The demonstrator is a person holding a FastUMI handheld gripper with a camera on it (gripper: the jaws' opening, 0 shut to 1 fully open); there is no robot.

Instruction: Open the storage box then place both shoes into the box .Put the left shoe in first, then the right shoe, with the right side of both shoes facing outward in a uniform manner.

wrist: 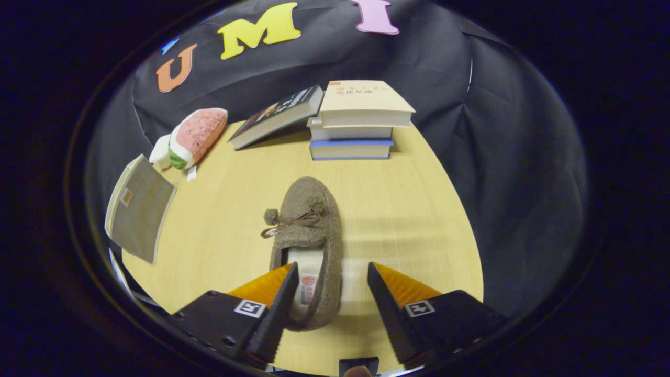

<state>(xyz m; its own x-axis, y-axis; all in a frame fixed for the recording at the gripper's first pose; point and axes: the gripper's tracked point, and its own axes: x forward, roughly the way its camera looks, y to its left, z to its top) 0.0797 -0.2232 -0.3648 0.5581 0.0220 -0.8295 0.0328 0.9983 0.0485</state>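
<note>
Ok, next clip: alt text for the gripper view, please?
The open gripper straddles the heel of a brown fuzzy slipper with a pom-pom bow on a wooden table, one finger over its opening, the other clear. Beyond lie a stack of books, a leaning book, a plush toy and a grey booklet.

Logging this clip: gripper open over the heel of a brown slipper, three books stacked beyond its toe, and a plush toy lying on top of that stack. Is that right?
Not quite. In the gripper view the plush toy lies on the table, off to the left of the stack of books, not on it. The rest holds: the gripper is open around the heel of the brown slipper, with the stack beyond its toe.
</note>
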